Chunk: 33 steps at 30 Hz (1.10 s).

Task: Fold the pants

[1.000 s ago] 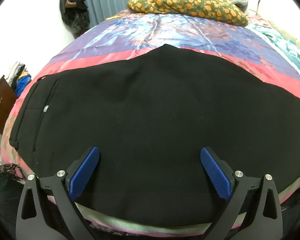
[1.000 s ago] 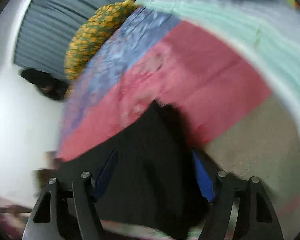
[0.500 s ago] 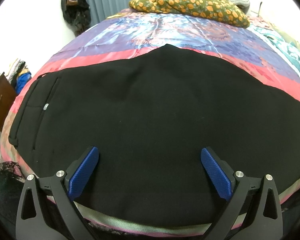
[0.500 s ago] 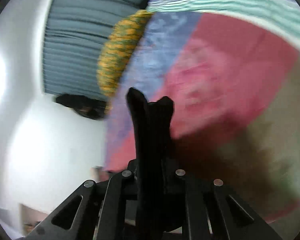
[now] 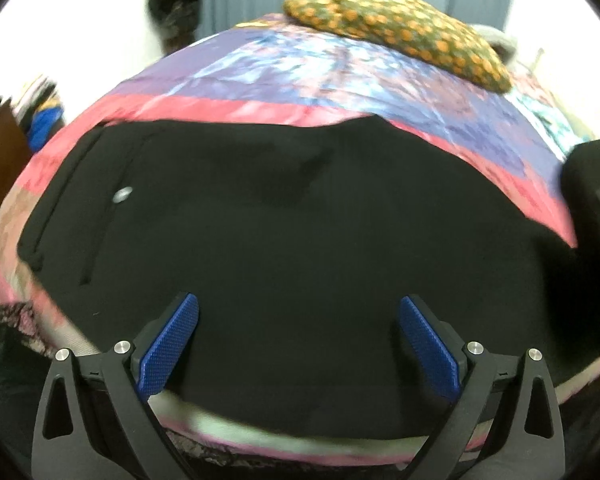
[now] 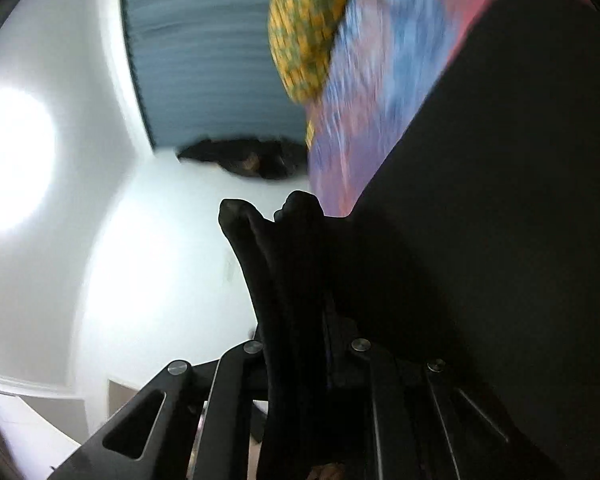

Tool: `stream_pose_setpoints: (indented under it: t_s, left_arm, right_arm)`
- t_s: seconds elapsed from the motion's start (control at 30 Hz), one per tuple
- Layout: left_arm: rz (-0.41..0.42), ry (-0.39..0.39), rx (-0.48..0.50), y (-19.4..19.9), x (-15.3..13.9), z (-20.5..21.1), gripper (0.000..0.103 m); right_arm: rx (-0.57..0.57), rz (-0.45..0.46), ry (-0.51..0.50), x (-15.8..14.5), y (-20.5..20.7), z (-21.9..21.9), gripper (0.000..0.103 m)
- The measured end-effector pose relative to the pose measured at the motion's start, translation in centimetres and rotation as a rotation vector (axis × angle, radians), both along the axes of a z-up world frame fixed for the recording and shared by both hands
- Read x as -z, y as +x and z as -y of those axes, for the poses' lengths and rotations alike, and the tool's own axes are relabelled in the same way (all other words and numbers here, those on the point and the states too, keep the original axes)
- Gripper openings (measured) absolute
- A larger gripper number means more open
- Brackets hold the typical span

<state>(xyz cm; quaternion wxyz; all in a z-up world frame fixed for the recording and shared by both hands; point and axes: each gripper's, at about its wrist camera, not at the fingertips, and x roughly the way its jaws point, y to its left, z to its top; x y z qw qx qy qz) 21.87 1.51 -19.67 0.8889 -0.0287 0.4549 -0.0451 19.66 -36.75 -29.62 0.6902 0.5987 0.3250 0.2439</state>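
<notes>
We saw the right gripper (image 6: 296, 320) clamped on bunched black pants (image 5: 292, 240) at frame centre; the left gripper (image 5: 299, 344) hung wide, empty, lower frame.

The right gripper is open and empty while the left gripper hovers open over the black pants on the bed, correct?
Not quite. The right gripper is shut on a bunch of the black pants, as the right wrist view shows. The left gripper does hover open above them.
</notes>
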Motion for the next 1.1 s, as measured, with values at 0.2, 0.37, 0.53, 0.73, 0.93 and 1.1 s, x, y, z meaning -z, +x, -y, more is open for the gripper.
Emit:
stream_pose_setpoints:
  t_s: [0.2, 0.37, 0.53, 0.73, 0.93, 1.1]
  left_arm:
    - [-0.019, -0.098, -0.075, -0.2, -0.2, -3.3, 0.101]
    - [0.008, -0.239, 0.005, -0.9, -2.0, -3.1, 0.095]
    - [0.016, -0.324, 0.261, -2.0, -4.8, 2.6, 0.069]
    - [-0.066, -0.125, 0.342, -0.6, -2.7, 10.7, 0.039]
    - [-0.085, -0.048, 0.267, -1.0, -1.7, 9.6, 0.007]
    - [-0.092, -0.056, 0.271, -0.7, -0.8, 9.2, 0.016]
  right_arm:
    - [-0.258, -0.047, -0.603, -1.8, 1.4, -11.5, 0.067]
    - [-0.219, 0.175, -0.957, -6.9, -7.2, -9.9, 0.094]
    - [-0.062, 0.1, -1.036, -6.8, -14.2, -3.8, 0.094]
    - [0.112, 0.054, -0.983, -8.9, -15.4, 0.6, 0.094]
    - [0.142, 0.074, -1.022, -9.7, -15.5, 1.4, 0.094]
    - [0.243, 0.022, -1.012, -10.3, -13.4, 4.2, 0.087]
